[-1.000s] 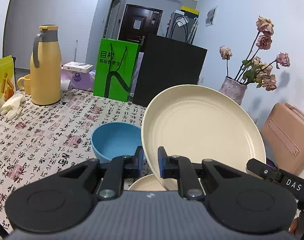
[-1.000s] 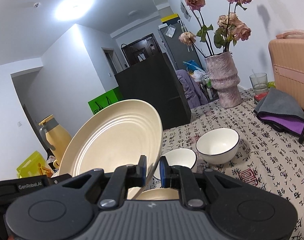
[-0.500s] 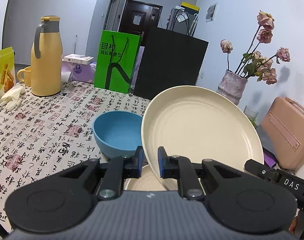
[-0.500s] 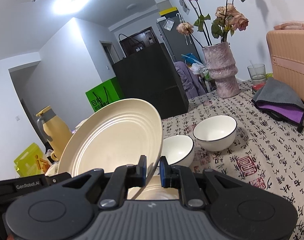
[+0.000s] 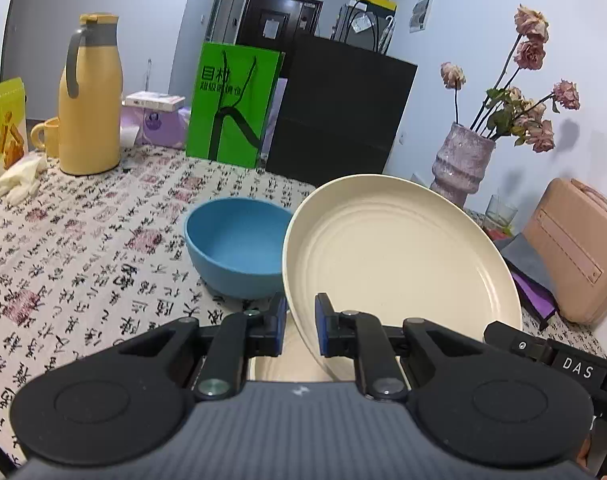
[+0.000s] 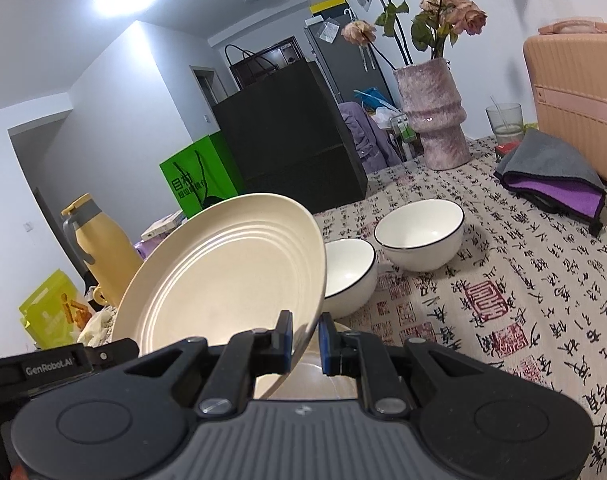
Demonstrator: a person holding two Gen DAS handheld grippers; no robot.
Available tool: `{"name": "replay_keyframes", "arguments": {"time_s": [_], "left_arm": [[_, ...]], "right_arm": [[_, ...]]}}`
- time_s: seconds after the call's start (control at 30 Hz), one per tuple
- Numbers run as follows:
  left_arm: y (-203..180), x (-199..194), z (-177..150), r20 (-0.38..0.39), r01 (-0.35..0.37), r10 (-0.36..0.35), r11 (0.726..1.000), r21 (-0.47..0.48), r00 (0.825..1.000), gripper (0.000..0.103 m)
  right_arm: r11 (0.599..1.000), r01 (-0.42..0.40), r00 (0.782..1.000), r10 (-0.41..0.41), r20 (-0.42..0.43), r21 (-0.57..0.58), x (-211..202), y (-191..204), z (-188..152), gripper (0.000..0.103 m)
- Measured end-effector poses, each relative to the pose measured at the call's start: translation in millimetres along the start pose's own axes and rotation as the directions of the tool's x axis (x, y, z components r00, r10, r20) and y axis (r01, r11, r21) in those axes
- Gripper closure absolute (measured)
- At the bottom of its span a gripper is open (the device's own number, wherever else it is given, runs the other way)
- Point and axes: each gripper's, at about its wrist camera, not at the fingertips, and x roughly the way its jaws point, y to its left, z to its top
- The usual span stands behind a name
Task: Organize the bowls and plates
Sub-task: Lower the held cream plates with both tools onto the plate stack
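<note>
Since a second ago the cream plate [image 5: 399,256] has come lower: both wrist views now look down more on the tablecloth [image 5: 83,248], and the plate underneath [image 5: 281,354], just below the jaws, shows more fully. The held plate tilts steeply, its left rim pinched in the left gripper [image 5: 299,330] and its right rim in the right gripper [image 6: 305,340]; both sets of jaws are clamped tight on it. I judge this to be the lowering step of stacking one plate on the other, with the release not yet made.

Around it, largest first. In the left wrist view the black cabinet [image 5: 339,112] stands at 12 o'clock from the plate, the green bag [image 5: 233,104] at 11, the yellow flask [image 5: 89,96] at 10. The pink case [image 5: 579,252] lies at 3 o'clock and the vase of dried roses [image 5: 461,160] at 1. The blue bowl [image 5: 235,248] sits just beside the plate at 9 o'clock; whether they touch I cannot tell. In the right wrist view two white bowls [image 6: 419,234] [image 6: 349,274] stand at 2 o'clock, the nearer one close to the rim, the grey and purple cloth [image 6: 551,176] further out.

The blue bowl and the nearer white bowl flank the landing spot, so a flattening plate could clip either.
</note>
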Motion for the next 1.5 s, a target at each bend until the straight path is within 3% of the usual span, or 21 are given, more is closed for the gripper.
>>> {"name": "replay_keyframes", "arguments": {"time_s": [1.0, 1.5], "left_arm": [[17, 24, -39, -0.127, 0.002, -0.003, 1.0, -0.011, 0.992, 0.087], [20, 27, -50, -0.149, 0.007, -0.007, 1.0, -0.003, 0.989, 0.087]], "right_arm": [[0.999, 0.036, 0.988, -0.032, -0.15, 0.025, 26, -21, -40, 0.09], [0.999, 0.048, 0.99, -0.049, -0.134, -0.016, 19, -17, -43, 0.089]]}}
